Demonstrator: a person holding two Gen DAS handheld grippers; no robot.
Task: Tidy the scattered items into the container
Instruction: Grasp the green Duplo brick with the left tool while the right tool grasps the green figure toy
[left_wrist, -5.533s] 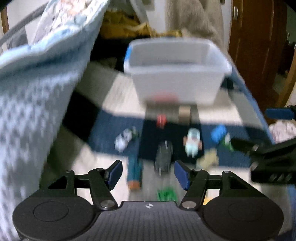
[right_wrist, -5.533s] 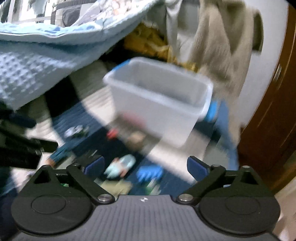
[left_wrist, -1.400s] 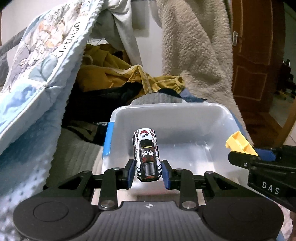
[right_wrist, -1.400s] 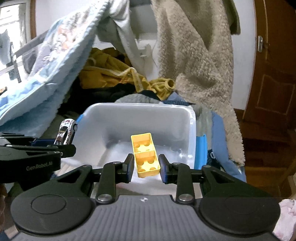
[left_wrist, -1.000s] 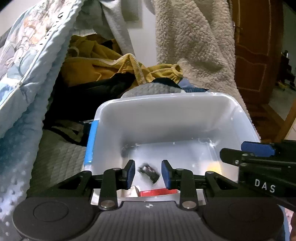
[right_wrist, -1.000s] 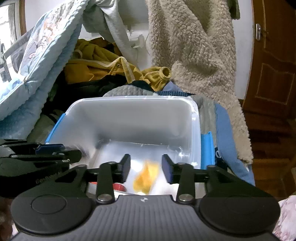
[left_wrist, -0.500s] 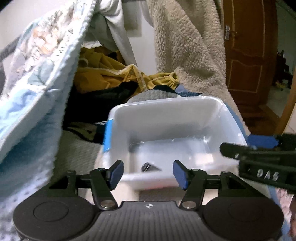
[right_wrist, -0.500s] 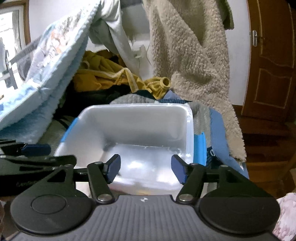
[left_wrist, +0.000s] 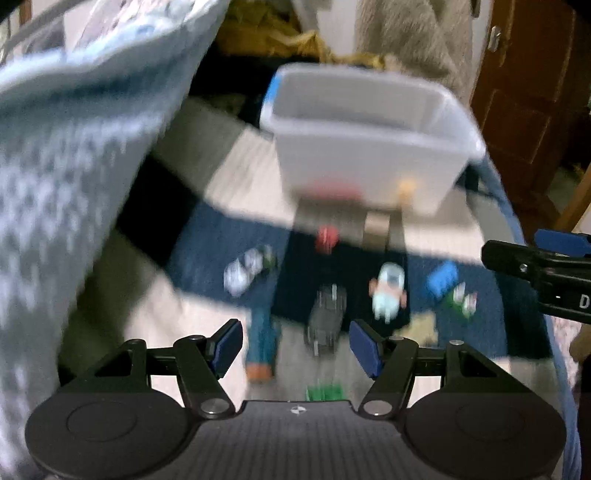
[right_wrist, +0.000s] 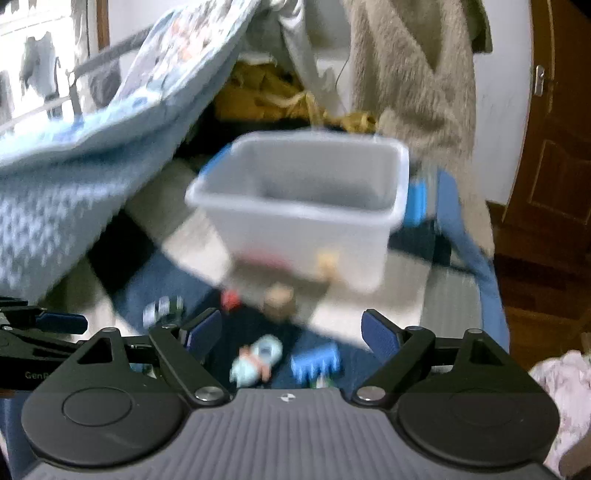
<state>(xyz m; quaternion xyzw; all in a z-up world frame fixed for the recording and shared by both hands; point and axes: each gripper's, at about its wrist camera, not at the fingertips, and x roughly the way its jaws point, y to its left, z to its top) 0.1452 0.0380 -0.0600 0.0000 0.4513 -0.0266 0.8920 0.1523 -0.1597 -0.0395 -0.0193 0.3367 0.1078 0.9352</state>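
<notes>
Both views are blurred by motion. A translucent white container (left_wrist: 365, 147) stands at the back of a patterned blanket; it also shows in the right wrist view (right_wrist: 306, 214). Small toys lie scattered in front of it: a dark grey toy car (left_wrist: 327, 314), a pale blue figure (left_wrist: 388, 295), a blue brick (left_wrist: 441, 278), a red piece (left_wrist: 327, 236), a white and green car (left_wrist: 245, 269) and a blue and orange figure (left_wrist: 262, 343). My left gripper (left_wrist: 295, 349) is open and empty above the grey car. My right gripper (right_wrist: 291, 338) is open and empty above the pale blue figure (right_wrist: 258, 360) and the blue brick (right_wrist: 316, 363).
A light blue knitted blanket (left_wrist: 66, 166) hangs on the left. A beige fleece (right_wrist: 417, 85) and yellow clothes (right_wrist: 266, 96) pile behind the container. A wooden door (right_wrist: 554, 147) stands at the right. A green piece (left_wrist: 325, 392) lies near my left gripper's base.
Both grippers let go of the white toy car and the yellow brick over the container, opened wide, and pulled back and down toward the scattered toys.
</notes>
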